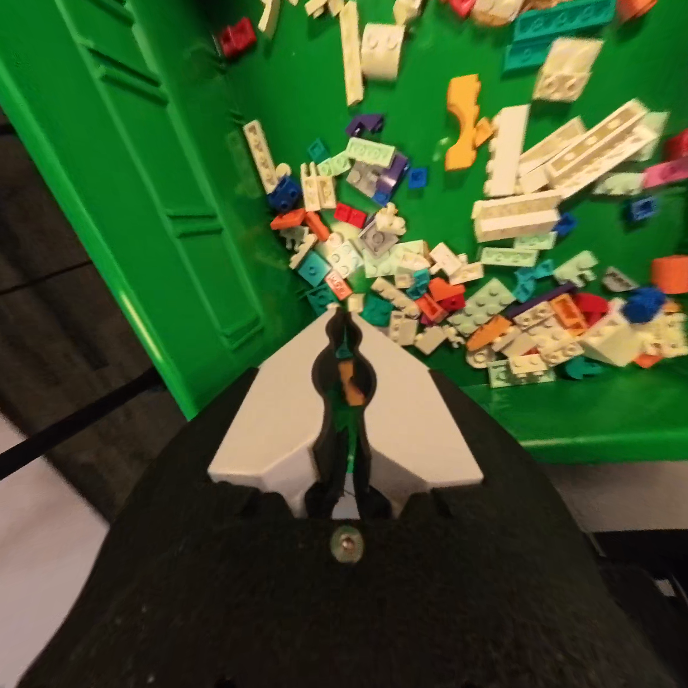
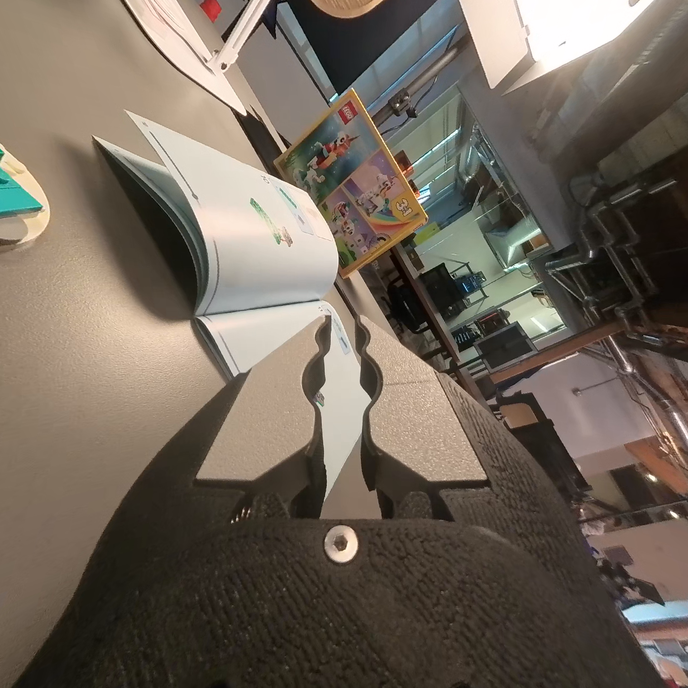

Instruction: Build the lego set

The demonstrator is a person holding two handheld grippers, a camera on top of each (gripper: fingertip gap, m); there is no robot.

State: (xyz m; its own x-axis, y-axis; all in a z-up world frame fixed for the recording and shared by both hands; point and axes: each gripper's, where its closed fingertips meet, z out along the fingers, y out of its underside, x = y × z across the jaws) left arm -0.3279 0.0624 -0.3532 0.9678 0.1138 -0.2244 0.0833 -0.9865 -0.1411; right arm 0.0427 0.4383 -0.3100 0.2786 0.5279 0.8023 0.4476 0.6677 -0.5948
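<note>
- Between the left gripper's (image 1: 343, 311) tips only a thin slit shows; the jaws stand nearly closed, and whether the tips pinch a piece cannot be told. Through the wider gap behind the tips, a yellow-orange piece and a teal piece of the pile below appear.
- Just ahead of those tips lies the pile of lego bricks (image 1: 391, 260), small pieces in white, mint, teal, orange, red and blue, resting on the floor of a green tray (image 1: 298, 93).
- Farther out sit long white bricks (image 1: 521, 212), a yellow-orange curved piece (image 1: 461, 123), a teal plate (image 1: 558, 22) and a red brick (image 1: 236, 37) near the tray's ribbed wall (image 1: 123, 149).
- Between the right gripper's (image 2: 342, 322) fingers a moderate gap stands open, with nothing held in it.
- Directly beyond those fingers an instruction booklet (image 2: 242, 238) lies open on the grey table (image 2: 74, 335), one half arching up.
- Behind the booklet the set's box (image 2: 353, 178) stands upright.
- At the view's left edge a teal and white partial build (image 2: 18, 201) rests on the table, well apart from the fingers.
</note>
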